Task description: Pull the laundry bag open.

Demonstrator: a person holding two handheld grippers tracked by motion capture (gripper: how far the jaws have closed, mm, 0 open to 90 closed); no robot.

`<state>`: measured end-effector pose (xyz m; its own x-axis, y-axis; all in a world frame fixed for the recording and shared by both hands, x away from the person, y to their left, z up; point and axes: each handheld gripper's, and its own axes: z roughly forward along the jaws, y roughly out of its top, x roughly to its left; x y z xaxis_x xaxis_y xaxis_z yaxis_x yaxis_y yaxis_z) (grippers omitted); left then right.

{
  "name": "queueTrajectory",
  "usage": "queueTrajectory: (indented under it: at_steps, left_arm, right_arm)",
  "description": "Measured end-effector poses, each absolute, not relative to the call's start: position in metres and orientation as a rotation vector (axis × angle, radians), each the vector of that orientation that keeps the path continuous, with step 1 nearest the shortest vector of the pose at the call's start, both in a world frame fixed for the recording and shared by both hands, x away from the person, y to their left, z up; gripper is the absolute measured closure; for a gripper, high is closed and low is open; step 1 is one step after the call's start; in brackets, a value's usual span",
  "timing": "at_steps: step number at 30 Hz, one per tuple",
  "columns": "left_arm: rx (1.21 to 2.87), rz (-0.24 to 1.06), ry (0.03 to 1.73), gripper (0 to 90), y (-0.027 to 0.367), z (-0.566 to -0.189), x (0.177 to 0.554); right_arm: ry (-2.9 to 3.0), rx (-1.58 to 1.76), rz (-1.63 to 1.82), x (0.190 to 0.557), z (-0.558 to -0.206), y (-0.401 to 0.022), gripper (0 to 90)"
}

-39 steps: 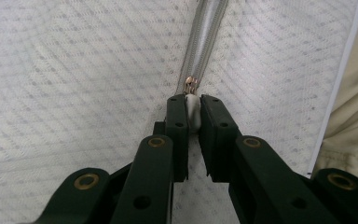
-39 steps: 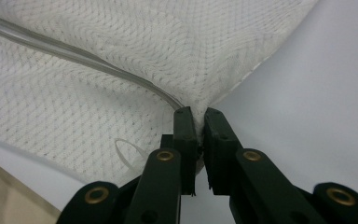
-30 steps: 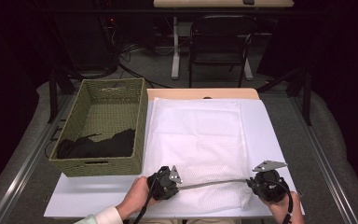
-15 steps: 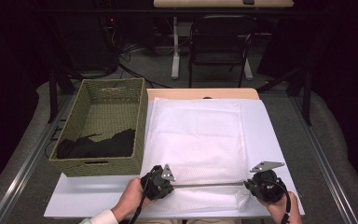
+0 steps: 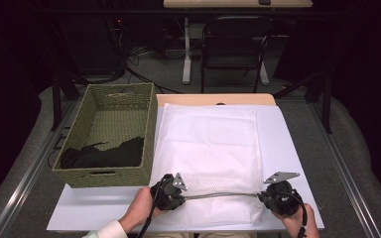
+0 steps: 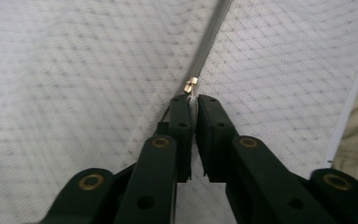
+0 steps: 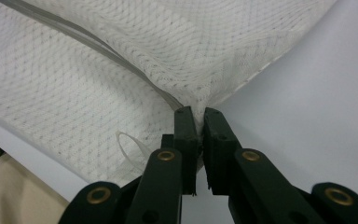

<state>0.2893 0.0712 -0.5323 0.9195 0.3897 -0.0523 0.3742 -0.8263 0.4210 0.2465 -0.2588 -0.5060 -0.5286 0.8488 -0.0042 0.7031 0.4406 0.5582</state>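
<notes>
While both of the person's hands rest low at the near edge of the table, the left gripper and the right gripper face each other across the near end of a white mesh bag, each pointing inward along the bag's grey zipper. The left hand comes in from the near left with a pale sleeve showing; the right hand comes in from the near right. In the left gripper view the left gripper's jaws, which have just been opening a little, stand close together on the mesh beside the small brass zipper pull, a strip of fabric still pinched between them. In the right gripper view the right gripper is clenched on the bag's corner, where the zipper ends. The bag lies flat on a white sheet, its far end well away from both grippers. A woven green basket holding dark cloth stands to the left.
</notes>
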Motion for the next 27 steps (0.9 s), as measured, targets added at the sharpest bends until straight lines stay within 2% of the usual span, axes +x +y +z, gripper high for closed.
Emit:
queueTrajectory:
  at_steps: [3, 6, 8, 12, 14, 20, 23, 24, 26, 27]
  left_arm:
    - [2.666, 0.046, 0.538, 79.2, 0.066, -0.532, 0.291]
    - [2.662, 0.045, 0.562, 85.4, 0.066, -0.532, 0.294]
    - [2.653, 0.039, 0.572, 85.8, 0.067, -0.533, 0.294]
    - [2.659, 0.118, 0.553, 86.5, 0.067, -0.533, 0.287]
    - [2.639, 0.139, 0.585, 86.9, 0.073, -0.533, 0.287]
    - [2.564, 0.092, 0.666, 87.2, 0.089, -0.535, 0.286]
    - [2.557, 0.111, 0.686, 87.3, 0.091, -0.534, 0.287]
    - [2.588, 0.176, 0.678, 87.3, 0.093, -0.535, 0.287]
    - [2.531, 0.088, 0.765, 87.3, 0.106, -0.537, 0.294]
    - [2.549, 0.139, 0.756, 87.3, 0.107, -0.535, 0.293]
  right_arm:
    - [2.402, 1.334, 0.736, 0.246, -0.505, -0.259, 85.2]
    - [2.398, 1.338, 0.746, 0.245, -0.504, -0.259, 85.1]
    - [2.401, 1.331, 0.747, 0.245, -0.504, -0.259, 85.1]
    - [2.401, 1.313, 0.74, 0.244, -0.503, -0.259, 85.1]
    - [2.387, 1.332, 0.712, 0.244, -0.503, -0.261, 85.3]
    - [2.431, 1.352, 0.715, 0.245, -0.509, -0.259, 85.6]
    - [2.439, 1.353, 0.707, 0.245, -0.511, -0.258, 85.6]
    - [2.415, 1.347, 0.661, 0.245, -0.511, -0.257, 85.9]
    - [2.395, 1.388, 0.644, 0.246, -0.512, -0.264, 85.9]
    - [2.392, 1.402, 0.668, 0.246, -0.512, -0.268, 85.9]
